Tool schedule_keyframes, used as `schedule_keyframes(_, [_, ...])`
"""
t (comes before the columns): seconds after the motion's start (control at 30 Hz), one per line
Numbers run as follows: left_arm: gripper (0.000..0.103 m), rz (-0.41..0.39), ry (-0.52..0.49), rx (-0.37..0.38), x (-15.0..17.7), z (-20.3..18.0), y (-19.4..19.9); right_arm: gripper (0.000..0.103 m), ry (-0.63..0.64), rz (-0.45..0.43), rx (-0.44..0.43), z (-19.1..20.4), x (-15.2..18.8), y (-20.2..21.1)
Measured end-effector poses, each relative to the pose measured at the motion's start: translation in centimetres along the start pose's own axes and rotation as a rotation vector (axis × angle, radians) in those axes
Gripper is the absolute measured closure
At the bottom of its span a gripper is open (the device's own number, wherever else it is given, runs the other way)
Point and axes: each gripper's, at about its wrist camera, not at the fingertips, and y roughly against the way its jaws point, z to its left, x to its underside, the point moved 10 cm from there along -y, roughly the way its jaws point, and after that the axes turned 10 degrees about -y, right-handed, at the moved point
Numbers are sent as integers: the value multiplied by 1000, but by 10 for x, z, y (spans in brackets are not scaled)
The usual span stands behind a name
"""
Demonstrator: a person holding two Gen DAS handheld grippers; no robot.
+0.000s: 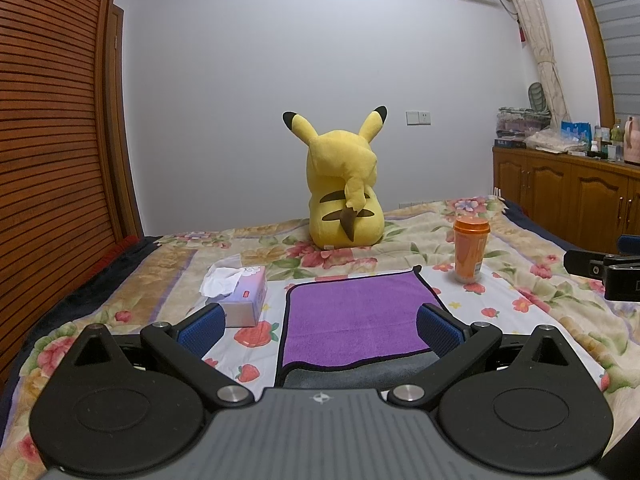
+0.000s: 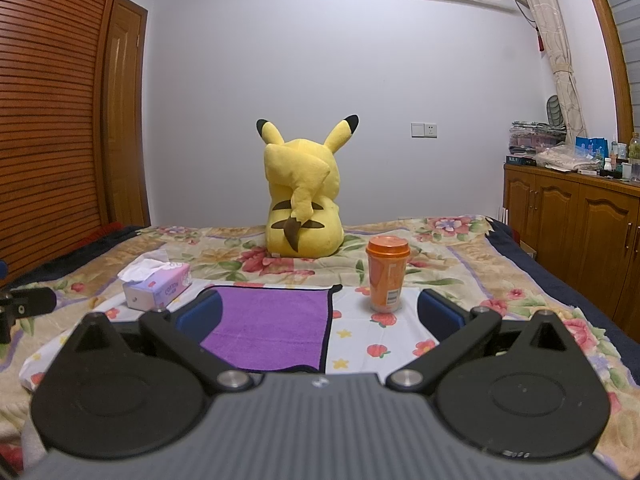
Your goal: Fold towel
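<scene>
A purple towel [image 1: 352, 316] with a dark hem lies flat on a strawberry-print sheet on the bed; a grey underside shows at its near edge. In the right wrist view the towel [image 2: 272, 324] lies left of centre. My left gripper [image 1: 320, 328] is open and empty, held above the towel's near part, its blue pads [image 1: 202, 330] spread wide. My right gripper [image 2: 320, 316] is open and empty, above the towel's right near corner. The right gripper also shows at the right edge of the left wrist view [image 1: 600, 270].
A tissue box [image 1: 240, 292] sits left of the towel. An orange cup [image 1: 470, 250] stands to its right. A yellow plush toy [image 1: 344, 192] sits behind it. A wooden wardrobe [image 1: 52, 120] is at left, and wooden cabinets [image 1: 568, 196] at right.
</scene>
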Motion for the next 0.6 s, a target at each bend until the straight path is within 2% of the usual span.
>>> schedule_keyframes(0.3, [0, 2, -1, 0, 0, 1, 0, 0, 0, 1, 0, 1, 1, -1])
schedule_keyframes(0.47, [0, 9, 0, -1, 5, 0, -3, 0, 2, 5, -2, -6, -10, 1])
schedule_keyframes(0.6, [0, 18, -5, 2, 16, -1, -8, 0, 7, 13, -3, -3, -3, -4])
